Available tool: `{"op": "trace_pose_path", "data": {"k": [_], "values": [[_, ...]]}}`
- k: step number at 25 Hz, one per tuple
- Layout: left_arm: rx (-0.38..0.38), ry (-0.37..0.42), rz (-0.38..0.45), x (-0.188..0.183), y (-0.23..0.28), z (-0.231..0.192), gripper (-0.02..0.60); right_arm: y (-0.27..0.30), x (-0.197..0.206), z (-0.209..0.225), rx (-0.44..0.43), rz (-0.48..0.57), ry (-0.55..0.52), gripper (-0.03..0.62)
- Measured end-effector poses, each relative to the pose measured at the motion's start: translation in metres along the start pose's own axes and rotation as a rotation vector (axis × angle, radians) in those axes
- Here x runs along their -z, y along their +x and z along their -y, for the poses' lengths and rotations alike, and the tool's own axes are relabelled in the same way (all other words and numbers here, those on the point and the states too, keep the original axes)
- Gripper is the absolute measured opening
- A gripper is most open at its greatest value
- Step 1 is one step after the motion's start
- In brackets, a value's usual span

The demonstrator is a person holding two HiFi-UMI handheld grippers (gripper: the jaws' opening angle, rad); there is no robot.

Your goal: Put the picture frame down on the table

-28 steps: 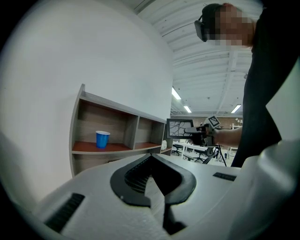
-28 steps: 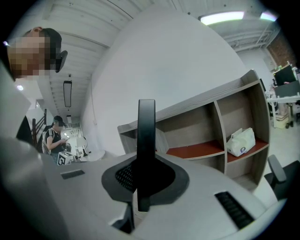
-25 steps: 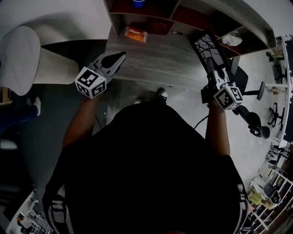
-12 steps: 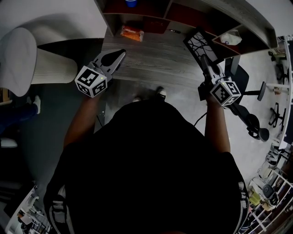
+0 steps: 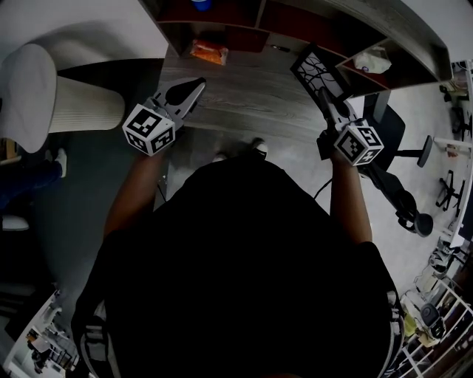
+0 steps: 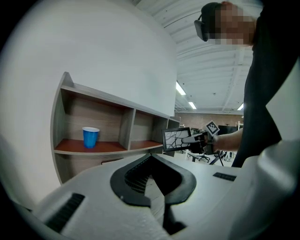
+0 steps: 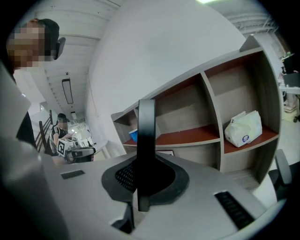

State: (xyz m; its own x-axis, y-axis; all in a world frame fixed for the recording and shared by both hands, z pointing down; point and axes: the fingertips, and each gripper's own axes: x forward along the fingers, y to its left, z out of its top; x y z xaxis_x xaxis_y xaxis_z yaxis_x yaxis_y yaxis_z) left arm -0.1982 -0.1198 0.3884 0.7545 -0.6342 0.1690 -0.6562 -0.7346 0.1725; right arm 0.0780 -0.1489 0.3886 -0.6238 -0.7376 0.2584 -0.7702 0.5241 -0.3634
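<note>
Both well apart, right hand-held gripper (image 5: pixel 326 105) clamping picture frame (image 5: pixel 313 69) by table (image 5: pixel 244 96) edge, left hand-held gripper (image 5: pixel 195 89) closed.

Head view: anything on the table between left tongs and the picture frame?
Bare tabletop between left tongs and picture frame in the head view; the orange packet sits farther back.

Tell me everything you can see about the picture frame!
The picture frame is a thin rectangle with a black border; its picture shows dark branching lines on white. The right claw is shut on one edge, so the right gripper view shows only a slim black bar upright between the jaws. It hangs tilted over the far right of the grey wooden table, near the shelves, apparently not set down yet.
</note>
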Motion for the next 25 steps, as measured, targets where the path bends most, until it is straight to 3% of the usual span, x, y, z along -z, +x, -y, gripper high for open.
{"op": "trace_pose_path", "data": {"k": [25], "values": [[-0.040,-0.054,-0.072,0.022,0.059,0.005,0.017,0.040,0.074,0.075,-0.067,-0.213,0.116,0.017]]}}
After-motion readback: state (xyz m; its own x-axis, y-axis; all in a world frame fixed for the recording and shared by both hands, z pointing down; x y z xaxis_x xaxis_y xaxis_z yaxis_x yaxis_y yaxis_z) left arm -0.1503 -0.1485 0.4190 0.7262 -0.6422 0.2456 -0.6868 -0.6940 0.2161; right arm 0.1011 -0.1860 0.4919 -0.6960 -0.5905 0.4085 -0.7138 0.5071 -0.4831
